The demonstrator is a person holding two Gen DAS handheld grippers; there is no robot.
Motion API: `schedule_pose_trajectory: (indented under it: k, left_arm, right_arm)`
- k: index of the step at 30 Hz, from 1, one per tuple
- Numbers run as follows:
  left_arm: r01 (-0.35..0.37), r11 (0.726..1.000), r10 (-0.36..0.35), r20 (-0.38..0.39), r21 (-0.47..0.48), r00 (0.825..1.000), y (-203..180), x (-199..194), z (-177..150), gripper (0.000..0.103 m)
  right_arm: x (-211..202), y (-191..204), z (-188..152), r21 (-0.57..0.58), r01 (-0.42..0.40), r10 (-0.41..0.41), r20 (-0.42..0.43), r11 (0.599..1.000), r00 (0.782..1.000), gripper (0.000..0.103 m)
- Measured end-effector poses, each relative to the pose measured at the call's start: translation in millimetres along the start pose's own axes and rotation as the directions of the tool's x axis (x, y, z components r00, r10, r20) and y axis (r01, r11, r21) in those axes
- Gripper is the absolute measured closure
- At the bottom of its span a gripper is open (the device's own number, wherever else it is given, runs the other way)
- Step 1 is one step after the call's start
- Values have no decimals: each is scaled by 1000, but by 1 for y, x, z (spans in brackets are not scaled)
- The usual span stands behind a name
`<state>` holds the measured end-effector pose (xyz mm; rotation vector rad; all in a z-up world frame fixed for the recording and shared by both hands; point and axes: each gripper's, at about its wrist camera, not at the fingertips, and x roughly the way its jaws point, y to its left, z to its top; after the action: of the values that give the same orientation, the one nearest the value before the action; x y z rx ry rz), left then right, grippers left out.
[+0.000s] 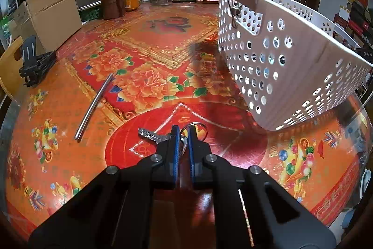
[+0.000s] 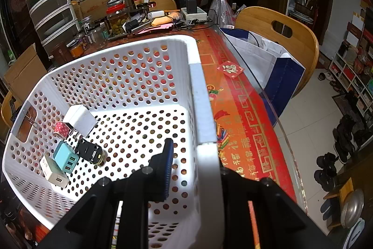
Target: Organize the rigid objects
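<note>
Five small things already in white basket (image 2: 130, 85). Left gripper (image 1: 183, 132) jaws squeezed on keys (image 1: 151, 135), down on table (image 1: 70, 155). Right gripper (image 2: 193, 155) jaws clamped on basket wall. Metal rod (image 1: 93, 106), black clip (image 1: 35, 62) left.

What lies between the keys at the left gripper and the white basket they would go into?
Nothing visible on the table. The left gripper is closed on the key ring, and only bare tablecloth separates it from the basket. The basket's perforated wall faces it and must be cleared; the right gripper holds the rim.
</note>
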<state>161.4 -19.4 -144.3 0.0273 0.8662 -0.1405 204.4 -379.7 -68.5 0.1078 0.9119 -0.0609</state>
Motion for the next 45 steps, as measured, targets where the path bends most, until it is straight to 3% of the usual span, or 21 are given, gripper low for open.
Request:
schedule_pose_trajectory:
  k: [18, 33, 40, 45]
  left_arm:
    - [-21, 1000, 20, 91, 17, 996, -1, -24, -5, 101]
    - [-34, 999, 34, 171, -6, 985, 7, -63, 12, 101]
    - [-33, 999, 35, 222, -14, 974, 9, -89, 32, 101]
    - [-46, 998, 32, 295, 40, 955, -5, -118, 63, 101]
  right_arm:
    - [0, 0, 0, -1, 0, 0, -1, 1000, 1000, 84]
    - [0, 0, 0, -1, 0, 0, 0, 1000, 1000, 84]
    - [0, 0, 0, -1, 0, 0, 0, 1000, 1000, 84]
    - [0, 1, 0, -1, 0, 0, 0, 1000, 1000, 84]
